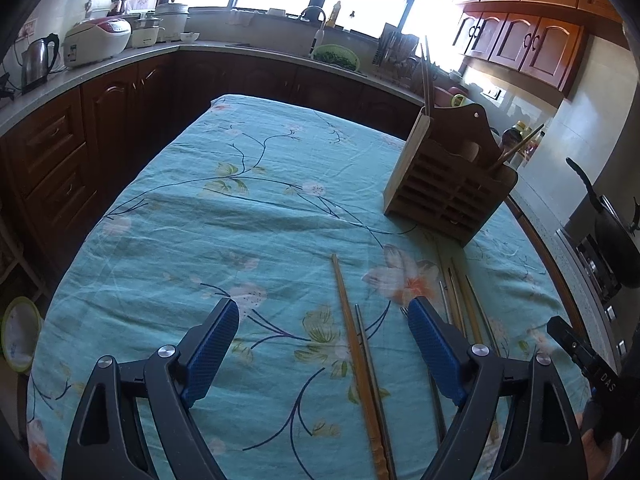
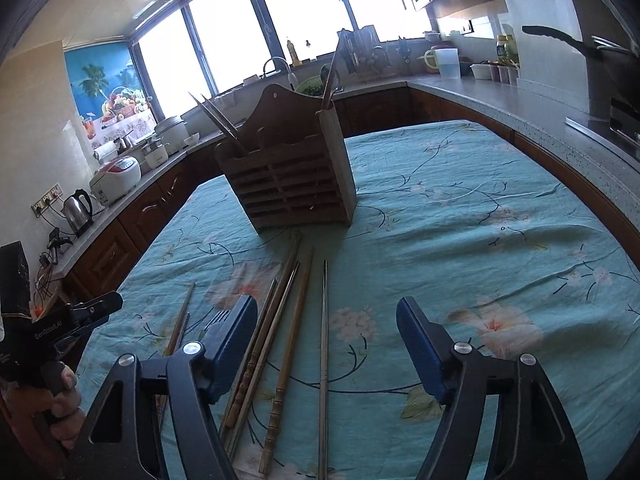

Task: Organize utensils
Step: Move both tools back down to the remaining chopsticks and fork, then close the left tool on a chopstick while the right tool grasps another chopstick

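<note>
Left gripper (image 1: 322, 318), black frame with blue ribbed pads: jaws spread wide, nothing between the pads, held above the cloth. Below the gap lie one long tan wooden chopstick (image 1: 354, 348) and, touching its right side, a slim grey metal chopstick (image 1: 366, 350), both running lengthwise away from the jaws. Beyond the right pad: a cluster of further wooden and metal sticks (image 1: 464, 300) and the tines of a small metal fork (image 1: 404, 312).

Right gripper (image 2: 326, 320), same make: jaws spread wide, empty. Inside the gap: a single thin metal chopstick (image 2: 324, 344) near the middle, and toward the left pad a bundle of brown wooden chopsticks with turned handles (image 2: 280, 336), partly overlapping.

Slatted brown wooden utensil holder (image 2: 292, 184) with scalloped back: upright on the cloth, ahead of the right jaws, just past the stick tips; ahead and right of the left jaws. Holds a pair of chopsticks (image 2: 218, 122) leaning in one end compartment and a spoon (image 2: 330, 84) with more sticks in the other.

Turquoise floral tablecloth (image 2: 460, 220): covers the table under all items.
</note>
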